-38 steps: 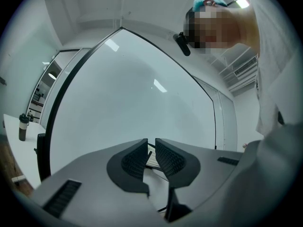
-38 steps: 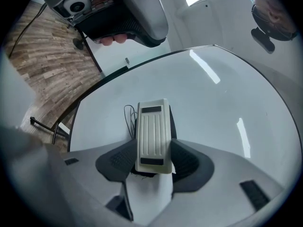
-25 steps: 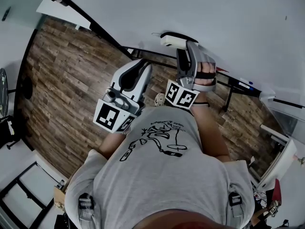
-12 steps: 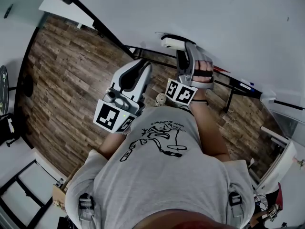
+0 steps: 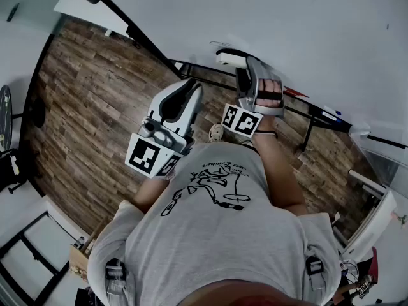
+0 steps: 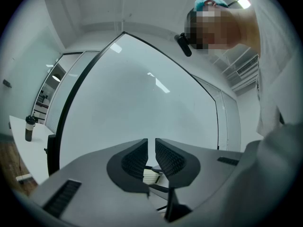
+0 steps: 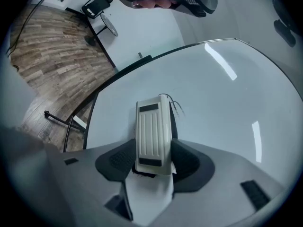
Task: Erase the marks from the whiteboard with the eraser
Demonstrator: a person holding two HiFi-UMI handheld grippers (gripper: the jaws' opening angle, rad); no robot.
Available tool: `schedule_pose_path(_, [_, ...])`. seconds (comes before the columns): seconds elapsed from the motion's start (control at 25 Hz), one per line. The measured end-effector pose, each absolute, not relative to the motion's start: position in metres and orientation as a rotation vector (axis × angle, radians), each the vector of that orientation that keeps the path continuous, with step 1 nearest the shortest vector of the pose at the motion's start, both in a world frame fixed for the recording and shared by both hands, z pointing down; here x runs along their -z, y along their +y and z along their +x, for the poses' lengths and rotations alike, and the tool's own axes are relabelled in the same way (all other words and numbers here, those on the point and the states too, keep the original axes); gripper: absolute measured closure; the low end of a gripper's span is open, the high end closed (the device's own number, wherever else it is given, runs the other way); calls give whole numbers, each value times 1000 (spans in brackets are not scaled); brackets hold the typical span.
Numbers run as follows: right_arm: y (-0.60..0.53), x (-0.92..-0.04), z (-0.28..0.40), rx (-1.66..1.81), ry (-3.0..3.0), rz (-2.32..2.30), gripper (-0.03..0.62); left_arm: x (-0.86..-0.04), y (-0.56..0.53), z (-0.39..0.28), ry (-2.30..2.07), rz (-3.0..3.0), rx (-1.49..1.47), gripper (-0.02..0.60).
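The whiteboard [image 5: 287,30] fills the top right of the head view. My right gripper [image 5: 247,69] is shut on a white ribbed eraser [image 5: 231,58] whose far end lies against the board near its lower black frame. In the right gripper view the eraser [image 7: 153,136] sits between the jaws of the right gripper [image 7: 154,151]. A few thin dark marks [image 7: 176,107] show just past its far right corner on the whiteboard [image 7: 218,103]. My left gripper [image 5: 193,87] hangs to the left, apart from the board. In its own view the left gripper [image 6: 151,144] is shut and holds nothing.
Below the board is a wood floor [image 5: 89,101] with the board's black stand legs [image 5: 307,129]. A ledge with markers [image 5: 328,111] runs along the board's lower edge at the right. A white desk [image 5: 80,8] stands at the upper left. The person's grey T-shirt [image 5: 223,234] fills the foreground.
The right gripper with the eraser has edged slightly up toward the board. The left gripper has stayed where it was.
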State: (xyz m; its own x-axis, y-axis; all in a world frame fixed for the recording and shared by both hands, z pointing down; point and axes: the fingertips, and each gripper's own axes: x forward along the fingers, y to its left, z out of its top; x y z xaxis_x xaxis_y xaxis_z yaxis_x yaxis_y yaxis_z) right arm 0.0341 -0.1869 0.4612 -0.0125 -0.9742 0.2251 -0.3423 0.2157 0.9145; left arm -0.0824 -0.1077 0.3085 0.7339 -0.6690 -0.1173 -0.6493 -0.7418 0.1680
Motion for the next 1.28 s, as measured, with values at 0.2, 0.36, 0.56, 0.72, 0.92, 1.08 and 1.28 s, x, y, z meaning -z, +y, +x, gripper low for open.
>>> schedule_pose_path(0.2, [-186,-494,29,778,-1553,1211,358,-310,-106,-84,-1082,2811,256,520])
schedule_pose_path(0.36, [-183,-509,30,704,-1577,1176,357,-310,-105,-89,-1098,2805,254,520])
schedule_pose_path(0.56, [-176,-473,23,733,-1626,1228,356,-314,-104,-96,-1113,2786,256,520])
schedule_pose_path(0.72, [-172,-432,20,752,-1655,1297,355,-311,-102,-95,-1107,2789,275,520])
schedule_pose_path(0.92, [-169,-369,21,812,-1678,1414,355,-310,-102,-94,-1102,2791,283,520])
schedule_pose_path(1.08, [-175,-335,23,851,-1684,1481,355,-309,-103,-96,-1106,2790,290,520])
schedule_pose_path(1.28, [-182,-333,25,864,-1677,1492,355,-310,-105,-99,-1116,2783,290,520])
